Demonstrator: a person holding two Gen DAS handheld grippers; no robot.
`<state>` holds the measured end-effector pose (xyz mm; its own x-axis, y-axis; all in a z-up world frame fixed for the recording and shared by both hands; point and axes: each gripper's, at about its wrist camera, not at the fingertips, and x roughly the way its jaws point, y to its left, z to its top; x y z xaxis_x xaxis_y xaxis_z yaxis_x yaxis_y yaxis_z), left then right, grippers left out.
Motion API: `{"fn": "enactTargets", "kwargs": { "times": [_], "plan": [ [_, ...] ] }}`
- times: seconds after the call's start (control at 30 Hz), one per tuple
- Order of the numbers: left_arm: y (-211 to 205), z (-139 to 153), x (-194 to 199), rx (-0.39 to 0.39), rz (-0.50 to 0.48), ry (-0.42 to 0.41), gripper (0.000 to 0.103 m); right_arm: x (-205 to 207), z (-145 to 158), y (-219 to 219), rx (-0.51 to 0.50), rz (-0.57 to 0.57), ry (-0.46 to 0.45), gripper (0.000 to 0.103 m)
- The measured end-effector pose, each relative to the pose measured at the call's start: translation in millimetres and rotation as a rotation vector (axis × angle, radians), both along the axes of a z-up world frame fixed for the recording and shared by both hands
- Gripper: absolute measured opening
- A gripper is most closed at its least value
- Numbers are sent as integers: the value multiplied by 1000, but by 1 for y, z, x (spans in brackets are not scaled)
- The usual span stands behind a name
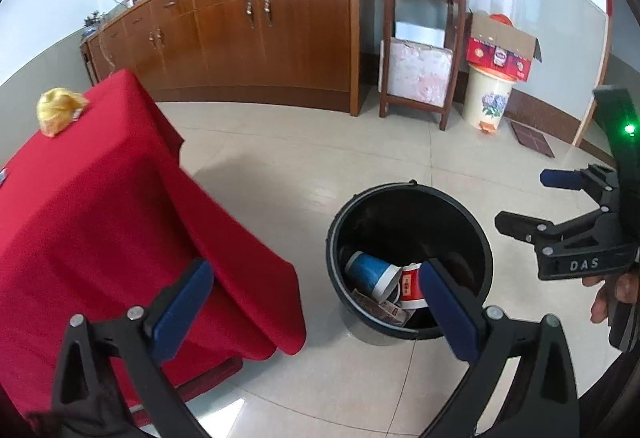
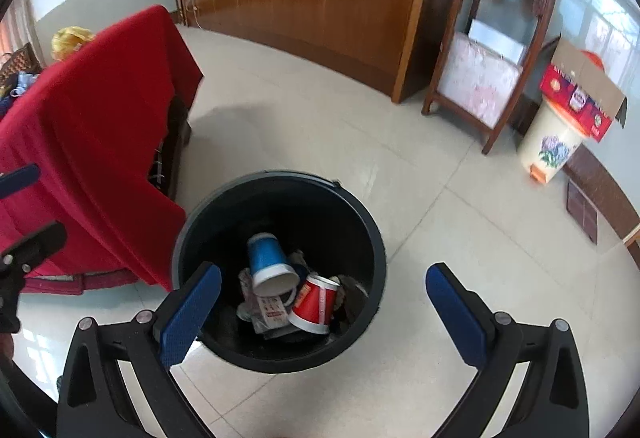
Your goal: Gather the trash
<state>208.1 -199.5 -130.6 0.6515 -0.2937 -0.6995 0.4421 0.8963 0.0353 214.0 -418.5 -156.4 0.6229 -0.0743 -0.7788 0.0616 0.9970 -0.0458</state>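
A black bin (image 2: 360, 222) stands on the tiled floor beside a table with a red cloth (image 2: 92, 109). Inside lie a blue paper cup (image 2: 266, 258), a red paper cup (image 2: 316, 302) and crumpled wrappers (image 2: 264, 308). The bin (image 1: 472, 222) also shows in the left wrist view with the blue cup (image 1: 370, 272) and red cup (image 1: 410, 288). My right gripper (image 2: 322, 290) is open and empty above the bin. My left gripper (image 1: 316, 294) is open and empty between the table (image 1: 100, 197) and bin. A yellow crumpled bag (image 1: 60, 109) lies on the table's far corner.
A long wooden cabinet (image 1: 256, 25) lines the back wall. A carved wooden stand (image 1: 420, 29) is to its right. A cream flowered pail (image 1: 486, 97) carries a red cardboard box (image 1: 500, 49). A dark mat (image 1: 532, 137) lies on the floor.
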Motion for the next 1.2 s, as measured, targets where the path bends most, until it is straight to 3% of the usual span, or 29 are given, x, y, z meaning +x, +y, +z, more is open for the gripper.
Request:
{"fn": "enactTargets", "kwargs": {
  "times": [0.43, 0.97, 1.2],
  "plan": [
    [73, 42, -20, -80, 159, -82, 103, -22, 61, 76, 16, 87, -128, 103],
    [183, 83, -46, -135, 412, -186, 103, -7, 122, 206, -11, 297, -250, 103],
    [246, 89, -56, -209, 523, -194, 103, 19, 131, 257, 98, 379, -248, 103]
  ]
}}
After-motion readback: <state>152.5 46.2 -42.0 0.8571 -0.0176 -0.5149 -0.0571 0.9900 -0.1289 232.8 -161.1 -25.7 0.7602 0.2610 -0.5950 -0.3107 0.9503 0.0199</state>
